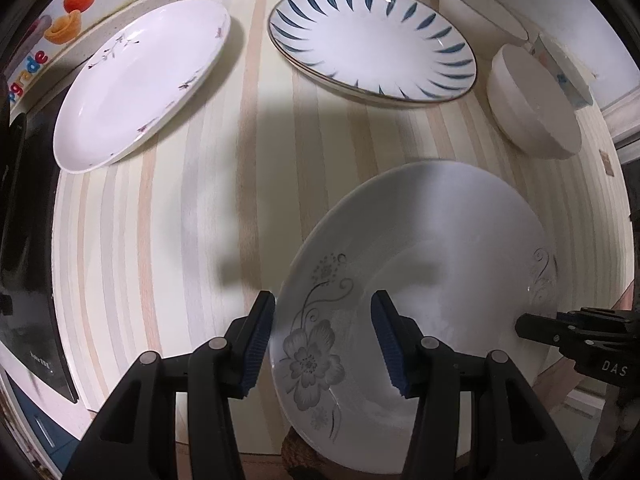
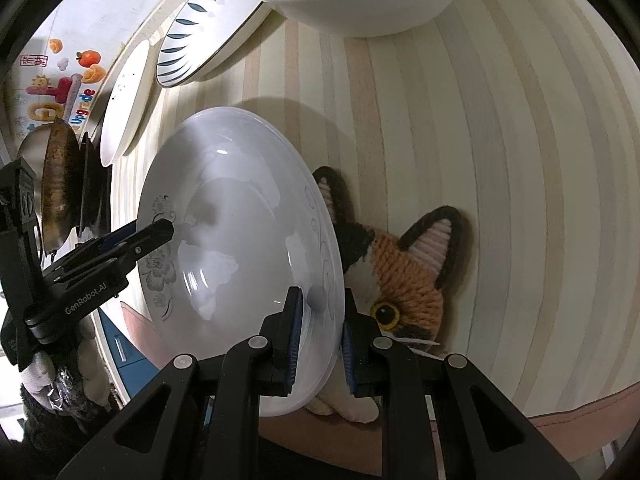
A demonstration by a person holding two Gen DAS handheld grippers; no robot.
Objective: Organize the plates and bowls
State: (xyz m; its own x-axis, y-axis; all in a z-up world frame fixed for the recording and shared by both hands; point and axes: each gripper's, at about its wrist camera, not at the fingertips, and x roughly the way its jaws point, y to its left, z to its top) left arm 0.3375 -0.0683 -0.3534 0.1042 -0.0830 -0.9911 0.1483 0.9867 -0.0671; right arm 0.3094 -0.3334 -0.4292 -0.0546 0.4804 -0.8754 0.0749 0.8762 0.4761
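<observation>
Pinching the near rim of the flowered plate (image 2: 240, 248), the right gripper (image 2: 319, 344) has its jaws drawn in narrow with the rim's edge sandwiched between the blue pads, so it grips the plate and carries its weight. The plate sits tilted, its far side toward the striped table (image 2: 500, 160), apparently raised off the knitted cat mat (image 2: 404, 276) that peeks out beneath it; lifting by one edge is likely meant to free it for stacking.

The left gripper (image 1: 322, 340) straddles the opposite rim, by the grey flower print. Its jaws stand partly apart, one pad outside the rim and one over the bowl of the plate, and neither visibly presses, so it reads as open and poised to steady rather than hold.

Further out, the blue-leaf plate (image 1: 372, 40) and the sprig-pattern plate (image 1: 140, 88) lie flat and apart on the table, with two white bowls (image 1: 532, 104) near the far right corner, presumably awaiting sorting.

Readable writing: "GenRobot.AI" on the left gripper's body in the right wrist view, "DAS" on the right gripper in the left wrist view, and "Upgrade" on the wall sticker (image 2: 80, 108) with orange fruit.
</observation>
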